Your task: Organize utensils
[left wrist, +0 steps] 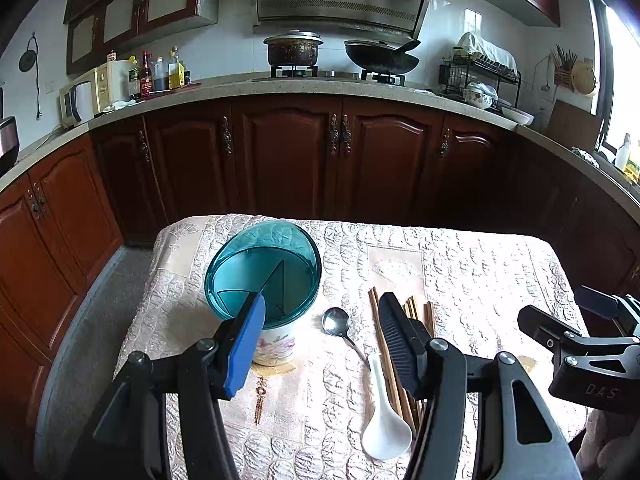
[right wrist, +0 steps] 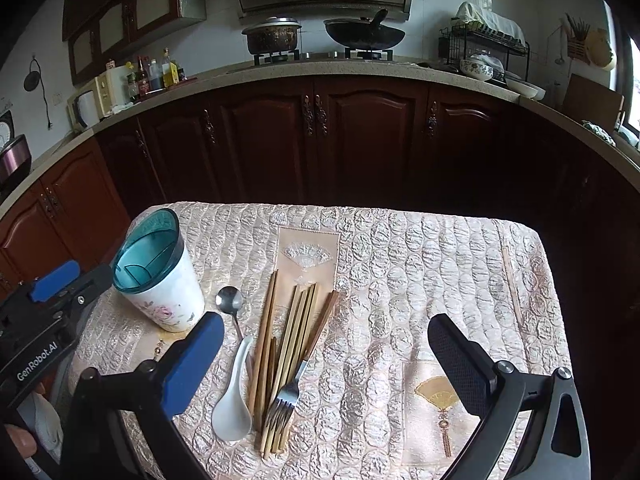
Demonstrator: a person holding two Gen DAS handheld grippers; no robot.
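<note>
A white floral utensil holder with a teal divided insert (left wrist: 264,276) (right wrist: 154,276) stands at the table's left. Right of it lie a metal spoon (left wrist: 338,326) (right wrist: 230,304), a white ceramic spoon (left wrist: 386,420) (right wrist: 234,396), several wooden chopsticks (right wrist: 288,356) (left wrist: 386,356) and a metal fork (right wrist: 286,400). My left gripper (left wrist: 320,312) is open and empty, above the table between the holder and the chopsticks. My right gripper (right wrist: 324,336) is open and empty, above the chopsticks; it also shows in the left wrist view (left wrist: 560,320).
The table carries a quilted cream cloth (right wrist: 420,272). A single chopstick (right wrist: 512,284) lies near its right edge. Dark wood cabinets (left wrist: 288,152) and a counter with a pot (left wrist: 294,48) and a wok (left wrist: 380,58) stand behind.
</note>
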